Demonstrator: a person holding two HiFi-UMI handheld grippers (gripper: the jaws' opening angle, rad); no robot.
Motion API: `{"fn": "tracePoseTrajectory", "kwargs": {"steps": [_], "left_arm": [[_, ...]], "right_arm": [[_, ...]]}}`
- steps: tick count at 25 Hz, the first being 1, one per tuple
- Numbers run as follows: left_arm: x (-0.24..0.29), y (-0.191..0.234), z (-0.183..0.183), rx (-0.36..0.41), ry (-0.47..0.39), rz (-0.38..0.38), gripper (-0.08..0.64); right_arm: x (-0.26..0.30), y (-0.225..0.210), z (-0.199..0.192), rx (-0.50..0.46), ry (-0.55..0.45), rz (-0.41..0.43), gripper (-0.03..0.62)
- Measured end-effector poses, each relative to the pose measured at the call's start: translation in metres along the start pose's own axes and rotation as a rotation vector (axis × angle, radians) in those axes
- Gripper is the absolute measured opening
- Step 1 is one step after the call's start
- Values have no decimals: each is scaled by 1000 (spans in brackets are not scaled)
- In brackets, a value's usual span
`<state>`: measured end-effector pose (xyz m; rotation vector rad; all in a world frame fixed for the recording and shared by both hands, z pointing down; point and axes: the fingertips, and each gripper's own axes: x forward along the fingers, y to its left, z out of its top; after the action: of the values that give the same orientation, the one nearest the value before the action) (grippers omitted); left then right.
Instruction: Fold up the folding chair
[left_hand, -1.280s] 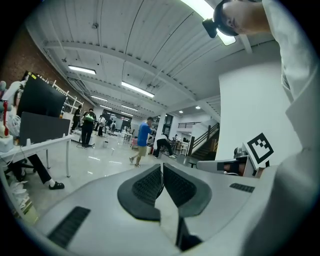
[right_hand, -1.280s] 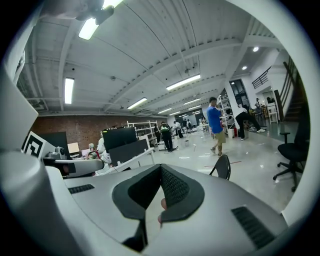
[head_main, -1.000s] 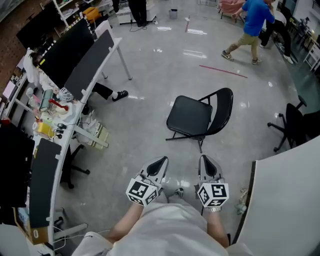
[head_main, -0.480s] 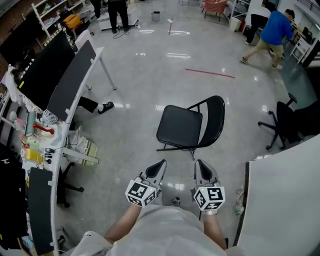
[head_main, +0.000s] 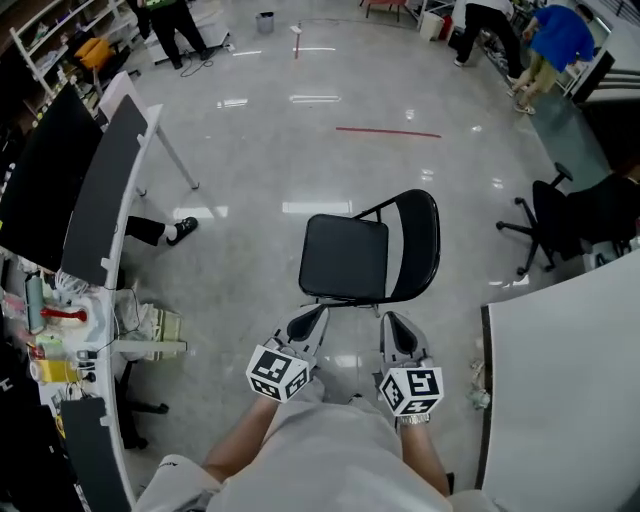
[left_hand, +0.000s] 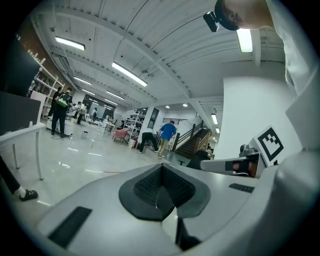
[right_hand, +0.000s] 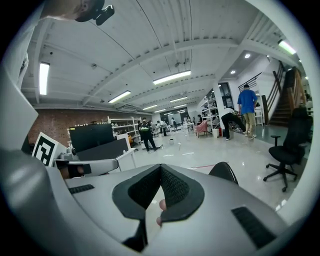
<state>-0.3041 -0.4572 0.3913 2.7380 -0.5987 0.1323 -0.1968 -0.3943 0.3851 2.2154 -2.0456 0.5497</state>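
Observation:
A black folding chair (head_main: 362, 255) stands unfolded on the grey floor in the head view, seat toward me and backrest on its right side. My left gripper (head_main: 311, 320) and right gripper (head_main: 391, 321) are held side by side just short of the seat's near edge, both shut and empty. In the right gripper view the top of the chair's backrest (right_hand: 226, 173) peeks over the closed right gripper (right_hand: 161, 172). The left gripper view shows the closed left gripper (left_hand: 161, 173) and the right gripper's marker cube (left_hand: 269, 142) beside it; the chair is hidden there.
A long curved desk (head_main: 108, 200) with black panels and clutter runs along the left. A white partition (head_main: 560, 380) stands at the right, with a black office chair (head_main: 550, 215) behind it. Several people (head_main: 555, 40) move about at the far end.
I have walked toward the chair: it now sits closer and just in front of both grippers. Both grippers stayed shut and side by side. The person in blue moved farther away.

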Motion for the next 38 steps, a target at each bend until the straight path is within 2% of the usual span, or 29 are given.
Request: {"fn": "tracePoseTrajectory", "kwargs": {"steps": [7,16,20,26,34,38], "left_arm": [[21,30,1,9,36,-29,11],[69,28,-14,-19,85,-91,11],[93,24,-9,-14,101,-66,11],[147,23,-4,1,117,-26,11],[215,13,-2,48,124,11,11],[235,21,-9,29,134,25,11]], "right_arm": [[23,-5,-5,19,28,-83,5],[37,-46,-22,53,90,-149,5],[56,-81,-18,82,107,-168,5],[91,-137,3,85,89,-151,5],[116,-208,2,115,118,-133,5],[132,-229,-6,107,157,-142,5]]}}
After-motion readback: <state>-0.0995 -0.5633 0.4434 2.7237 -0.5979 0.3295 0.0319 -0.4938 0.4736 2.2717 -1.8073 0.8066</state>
